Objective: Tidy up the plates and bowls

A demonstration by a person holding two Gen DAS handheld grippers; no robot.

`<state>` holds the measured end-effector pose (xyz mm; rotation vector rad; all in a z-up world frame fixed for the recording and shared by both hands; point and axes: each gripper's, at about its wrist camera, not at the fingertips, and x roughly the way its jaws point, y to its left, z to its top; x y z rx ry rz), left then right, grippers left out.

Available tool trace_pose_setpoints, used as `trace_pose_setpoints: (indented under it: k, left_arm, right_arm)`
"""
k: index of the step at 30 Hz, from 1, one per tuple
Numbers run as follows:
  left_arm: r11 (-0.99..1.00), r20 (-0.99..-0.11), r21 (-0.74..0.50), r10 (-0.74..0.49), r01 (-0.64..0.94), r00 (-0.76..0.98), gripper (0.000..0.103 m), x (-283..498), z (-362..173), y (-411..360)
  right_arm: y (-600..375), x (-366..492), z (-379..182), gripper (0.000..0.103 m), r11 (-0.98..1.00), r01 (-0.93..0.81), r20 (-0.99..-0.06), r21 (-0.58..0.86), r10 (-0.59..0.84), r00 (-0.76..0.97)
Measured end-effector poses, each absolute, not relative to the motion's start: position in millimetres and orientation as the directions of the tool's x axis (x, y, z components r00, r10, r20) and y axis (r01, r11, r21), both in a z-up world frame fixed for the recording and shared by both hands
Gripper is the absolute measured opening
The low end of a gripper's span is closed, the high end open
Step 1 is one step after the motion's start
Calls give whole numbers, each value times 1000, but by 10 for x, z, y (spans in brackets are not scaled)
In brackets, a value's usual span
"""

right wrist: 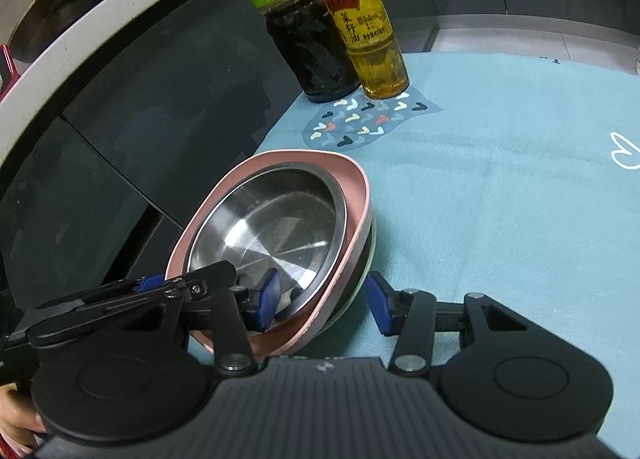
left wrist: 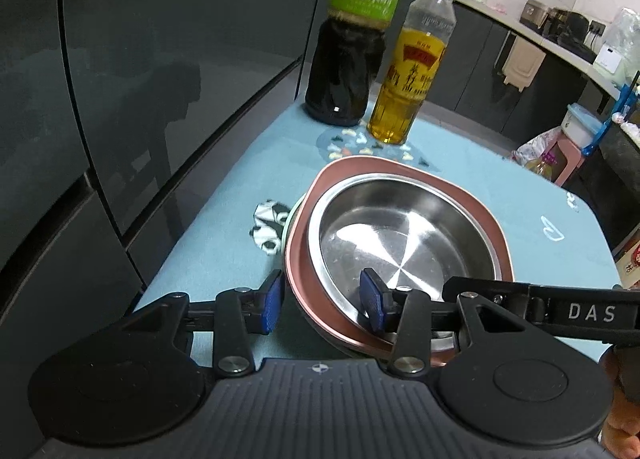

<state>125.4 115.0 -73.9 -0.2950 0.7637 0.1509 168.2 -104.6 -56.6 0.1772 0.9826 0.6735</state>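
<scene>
Two bottles (left wrist: pixel 352 39), three stacked dishes (left wrist: pixel 400 235), two tools (left wrist: pixel 320 305).

Btm bowl (right wrist: pixel 370 255) mostly hidden

You can read "DAS" in white letters on the other gripper's black arm (left wrist: pixel 588 313). The dark bottle (right wrist: pixel 308 19) has a green label with Chinese words. The yellow oil bottle (right wrist: pixel 368 31) shows "茶籽油".

Left tongs (left wrist: pixel 326 305) astride stacked dishes' (left wrist: pixel 404 235) rim
</scene>
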Motion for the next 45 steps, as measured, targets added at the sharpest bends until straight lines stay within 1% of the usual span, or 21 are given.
trace_pose_setpoints:
  k: [4, 6, 14, 17, 20, 22, 25, 30, 33, 36, 39, 45]
  left_arm:
    - [952, -694, -188, 45, -240, 718, 39, 1275, -635, 1097]
    - [957, -677, -185, 39, -222, 735, 39, 1261, -592, 1073]
    - [957, -689, -194, 26, -218, 724, 39, 1244, -552, 1034]
    - [957, -668, -205, 16, -205, 744, 39, 1219, -509, 1055]
    - [957, -673, -213, 4, -198, 740, 39, 1225, -465, 1051]
    - [959, -656, -216, -3, -184, 755, 39, 1195, -451, 1035]
    - [960, -671, -216, -15, -176, 741, 39, 1195, -443, 1009]
    - [960, -664, -228, -30, -164, 747, 39, 1145, -388, 977]
    - [961, -636, -233, -33, -151, 771, 39, 1078, -335, 964]
    - [965, -641, -222, -33, -143, 767, 39, 1024, -300, 926]
    - [965, -625, -228, -40, -133, 779, 39, 951, -267, 909]
    - [968, -621, -223, -53, -111, 782, 39, 779, -221, 829]
  right_arm:
    - [-1093, 1671, -500, 28, 776, -443, -692, 448, 615, 378]
    - [-1122, 1681, -482, 28, 778, -430, -692, 457, 615, 377]
    - [-1199, 1674, -426, 28, 782, -398, -689, 480, 617, 381]
    - [-1239, 1683, -400, 28, 771, -390, -682, 503, 631, 369]
    - [-1270, 1677, -354, 28, 769, -381, -677, 513, 635, 371]
    - [-1285, 1663, -329, 28, 770, -387, -670, 507, 635, 384]
    - [-1299, 1671, -314, 28, 778, -376, -681, 503, 625, 382]
    - [-1339, 1632, -233, 28, 782, -384, -674, 491, 620, 401]
    - [-1360, 1561, -154, 28, 783, -395, -661, 480, 619, 424]
    - [-1365, 1488, -102, 28, 788, -402, -659, 466, 612, 437]
    - [-1379, 1409, -52, 28, 794, -404, -657, 455, 605, 449]
    - [-1428, 1254, -68, 28, 804, -383, -663, 456, 593, 457]
